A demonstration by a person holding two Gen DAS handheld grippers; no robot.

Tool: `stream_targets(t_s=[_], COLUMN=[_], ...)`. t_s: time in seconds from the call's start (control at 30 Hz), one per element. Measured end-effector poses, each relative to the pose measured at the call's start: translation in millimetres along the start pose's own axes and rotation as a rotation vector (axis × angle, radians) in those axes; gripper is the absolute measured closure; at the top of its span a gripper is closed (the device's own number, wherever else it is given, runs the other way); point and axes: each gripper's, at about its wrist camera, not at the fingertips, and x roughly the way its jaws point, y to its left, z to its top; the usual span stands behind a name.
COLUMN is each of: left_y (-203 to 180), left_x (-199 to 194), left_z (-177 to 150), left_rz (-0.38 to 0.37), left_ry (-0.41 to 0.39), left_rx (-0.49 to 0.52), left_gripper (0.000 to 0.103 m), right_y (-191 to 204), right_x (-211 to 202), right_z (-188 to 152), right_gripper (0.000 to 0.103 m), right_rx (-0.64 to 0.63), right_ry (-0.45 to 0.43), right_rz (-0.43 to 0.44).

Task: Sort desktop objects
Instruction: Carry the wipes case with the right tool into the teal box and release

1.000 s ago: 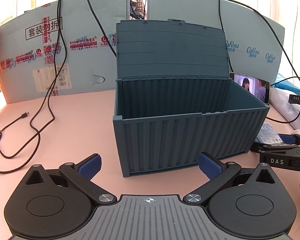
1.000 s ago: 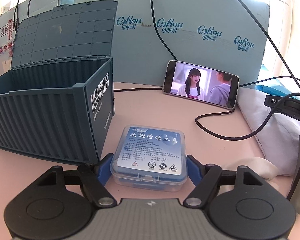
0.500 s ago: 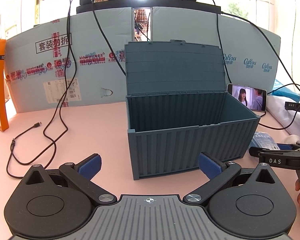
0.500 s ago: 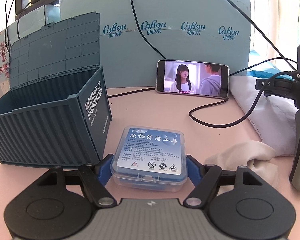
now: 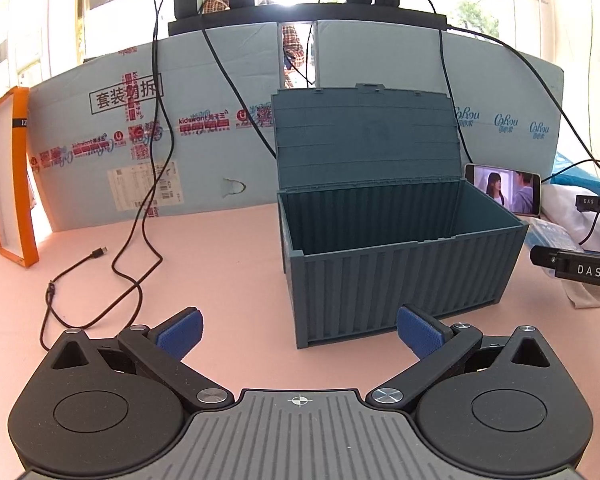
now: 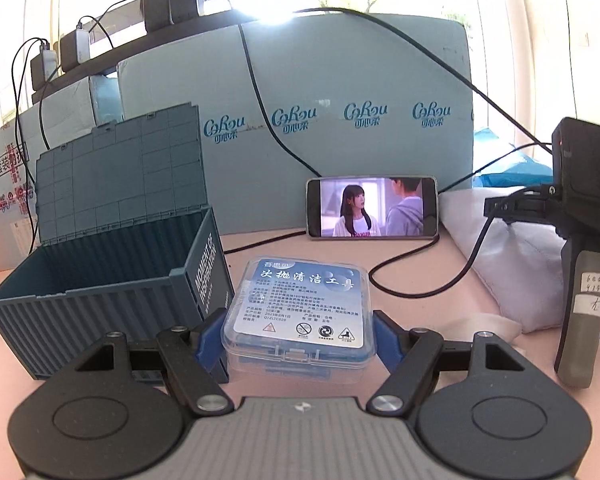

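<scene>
The right gripper [image 6: 296, 336] clamps a clear plastic box [image 6: 300, 316] between its blue pads, just right of the open container [image 6: 112, 280]. The left gripper [image 5: 298, 330] stands wide open and empty, the container beyond it. A phone [image 6: 372, 207] leans farther back.

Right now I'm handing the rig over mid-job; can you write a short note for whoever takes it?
Right tongs: shut on the clear plastic case, beside the storage box.
Left tongs: open, nothing between them, facing the box front.
Storage box: lid up; what shows of the inside is bare.
Done: case gripped.
Left: put it in the box. The phone and the white cloth remain on the table.
</scene>
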Motion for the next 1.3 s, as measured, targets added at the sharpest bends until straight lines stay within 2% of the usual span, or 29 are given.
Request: stream_targets(t_s=[0.23,0.4,0.63,0.8,1.1,1.3], left_y=[11.0,21.0,35.8,44.7,40.7,42.7], left_x=[-4.9,-0.7,1.3,-1.4,-2.6,-1.6], left_z=[-1.9,0.9,3.8,2.9,-0.6,-3.0], left_rz=[0.003,0.018,0.042,0.061,0.034,0.028], left_ry=[-0.012,-0.006,0.014,0.017,0.021,0.024], left_rx=[-0.016,-0.049,-0.095,-0.116,-0.117,-0.121], left_gripper=[0.0,0.0,0.0,0.0,0.0,0.0], right_y=[26.6,77.7,143.4,169.1,190.5,184.3], right_x=[-22.0,-10.9,33.4,60.7,73.4,93.9], right_z=[29.1,53.1,63.9,62.3,57.0,57.0], right_gripper=[0.027,0.027,0.027,0.027,0.027,0.027], right_rx=[-0.045,-0.126,-0.201,-0.244,-0.333,-0.27], right_ry=[-0.14,-0.137,0.002,0.117,0.264,0.385], right_rz=[0.058,0.177,0.295,0.296,0.295,0.29])
